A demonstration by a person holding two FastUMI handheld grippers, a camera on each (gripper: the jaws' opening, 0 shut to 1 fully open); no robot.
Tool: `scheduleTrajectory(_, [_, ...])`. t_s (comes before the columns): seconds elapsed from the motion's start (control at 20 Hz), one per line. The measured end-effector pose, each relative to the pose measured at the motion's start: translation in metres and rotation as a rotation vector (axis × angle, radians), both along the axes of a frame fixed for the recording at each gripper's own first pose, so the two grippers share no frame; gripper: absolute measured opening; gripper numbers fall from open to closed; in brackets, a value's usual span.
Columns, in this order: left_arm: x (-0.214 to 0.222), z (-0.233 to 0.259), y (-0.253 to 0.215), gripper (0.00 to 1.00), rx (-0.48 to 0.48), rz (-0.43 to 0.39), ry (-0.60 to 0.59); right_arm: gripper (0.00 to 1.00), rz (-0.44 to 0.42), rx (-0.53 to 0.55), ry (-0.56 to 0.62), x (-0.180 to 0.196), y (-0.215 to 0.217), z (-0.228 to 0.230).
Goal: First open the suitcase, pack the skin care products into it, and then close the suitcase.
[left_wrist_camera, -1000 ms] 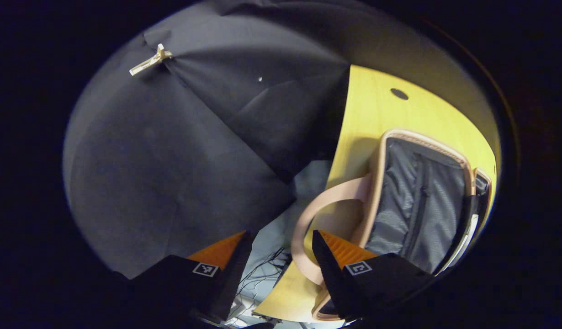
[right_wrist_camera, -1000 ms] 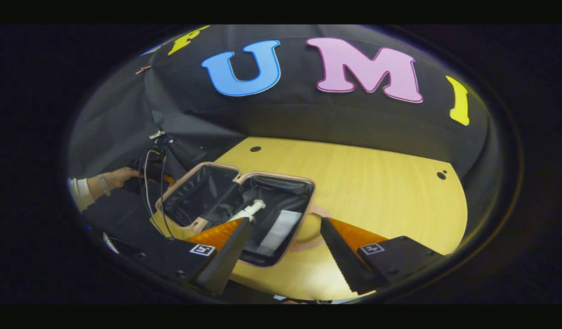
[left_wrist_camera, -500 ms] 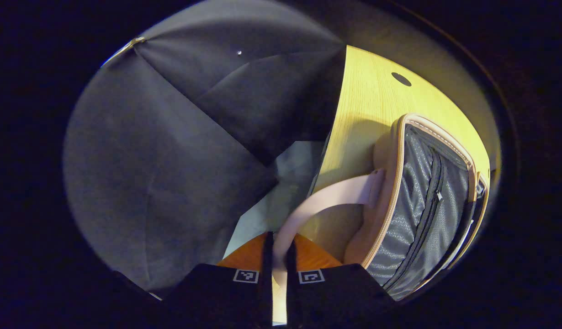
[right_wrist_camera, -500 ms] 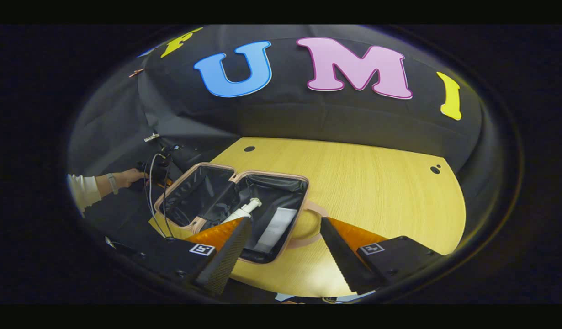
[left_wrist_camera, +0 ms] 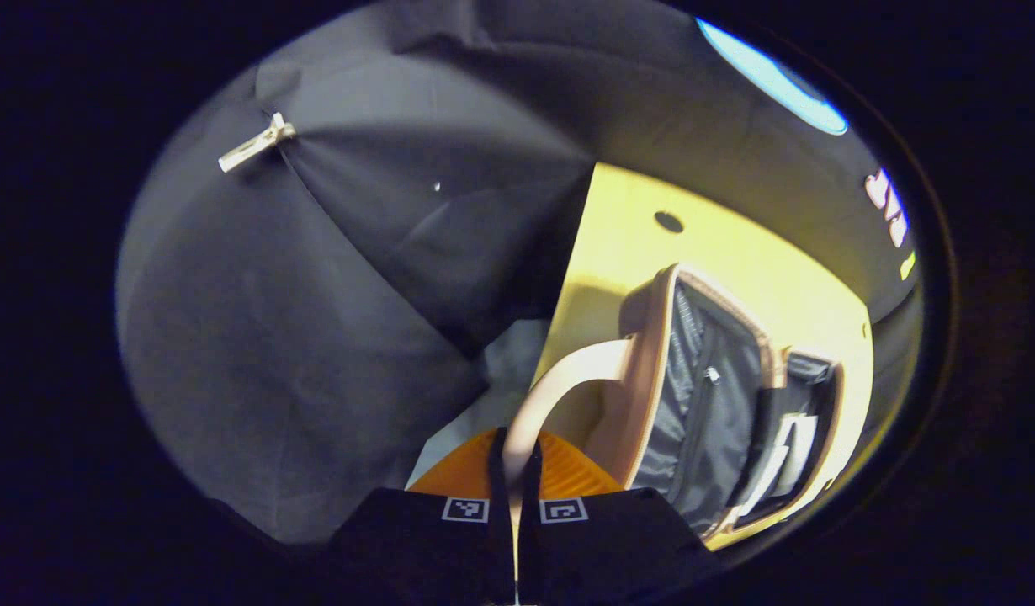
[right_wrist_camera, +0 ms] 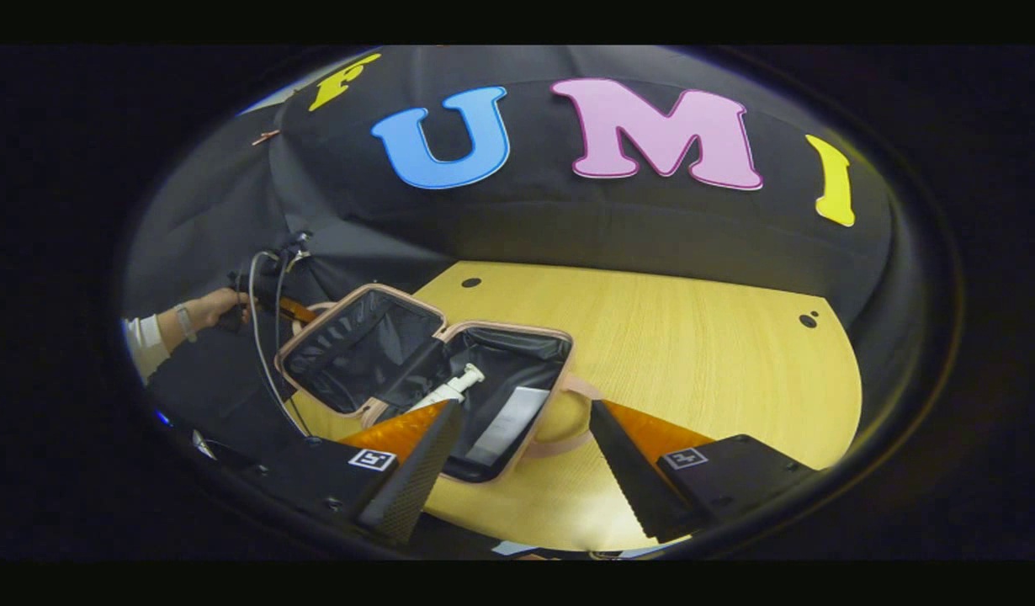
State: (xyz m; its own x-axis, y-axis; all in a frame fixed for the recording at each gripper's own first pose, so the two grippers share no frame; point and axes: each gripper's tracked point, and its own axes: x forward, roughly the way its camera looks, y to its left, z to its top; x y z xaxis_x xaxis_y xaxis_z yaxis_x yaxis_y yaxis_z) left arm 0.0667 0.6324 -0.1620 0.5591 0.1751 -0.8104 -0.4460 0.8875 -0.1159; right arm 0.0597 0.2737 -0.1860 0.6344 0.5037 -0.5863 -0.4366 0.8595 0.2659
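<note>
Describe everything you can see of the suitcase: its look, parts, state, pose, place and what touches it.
The suitcase is small, with a pink shell and dark grey fabric lining. It lies open on the table; the lid half is tilted up, the base half flat. A zip pocket lines the lid. Inside the base lie a white tube and a flat white pack. Each half has a pink loop handle; the left claw is shut on the lid's handle.

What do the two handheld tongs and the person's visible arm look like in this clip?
Both tongs have black bodies with a small square black-and-white marker tag on each finger base, seen on the right tongs and the left tongs. From the right gripper view, dark cables loop off the left unit, and the hand shows a wristband and white sleeve.
</note>
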Motion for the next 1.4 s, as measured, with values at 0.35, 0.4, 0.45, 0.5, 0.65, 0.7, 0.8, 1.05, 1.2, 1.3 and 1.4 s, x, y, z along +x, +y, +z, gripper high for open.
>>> scheduleTrajectory(0.35, [0.002,0.148,-0.102,0.07,0.065,-0.15,-0.201,0.89,-0.053,0.067,-0.032,0.014,-0.057,0.014])
scheduleTrajectory(0.4, [0.002,0.164,-0.114,0.07,0.091,-0.182,-0.213,0.89,-0.06,0.062,-0.041,0.016,-0.071,0.015])
scheduleTrajectory(0.45, [-0.002,0.184,-0.128,0.07,0.118,-0.214,-0.226,0.88,-0.065,0.049,-0.047,0.018,-0.088,0.015])
scheduleTrajectory(0.5, [-0.007,0.195,-0.149,0.06,0.131,-0.249,-0.241,0.88,-0.072,0.04,-0.055,0.018,-0.104,0.017])
scheduleTrajectory(0.65, [-0.016,0.217,-0.184,0.06,0.121,-0.334,-0.275,0.98,-0.104,0.021,-0.071,0.02,-0.155,0.022])
scheduleTrajectory(0.7, [-0.012,0.221,-0.201,0.06,0.107,-0.369,-0.284,0.98,-0.116,0.011,-0.078,0.02,-0.172,0.022])
scheduleTrajectory(0.8, [0.002,0.218,-0.242,0.06,0.054,-0.434,-0.301,0.98,-0.137,-0.007,-0.085,0.02,-0.202,0.019])
scheduleTrajectory(1.05, [0.021,0.182,-0.346,0.06,-0.197,-0.484,-0.316,0.98,-0.203,0.001,-0.063,0.017,-0.255,0.013])
scheduleTrajectory(1.2, [0.037,0.136,-0.385,0.06,-0.258,-0.495,-0.293,0.98,-0.234,0.012,-0.038,0.01,-0.28,0.006])
scheduleTrajectory(1.3, [0.05,0.1,-0.409,0.06,-0.29,-0.5,-0.244,0.98,-0.258,0.01,-0.03,0.005,-0.299,0.002])
scheduleTrajectory(1.4, [0.053,0.066,-0.428,0.06,-0.271,-0.515,-0.195,0.98,-0.284,-0.005,-0.022,-0.001,-0.321,-0.004])
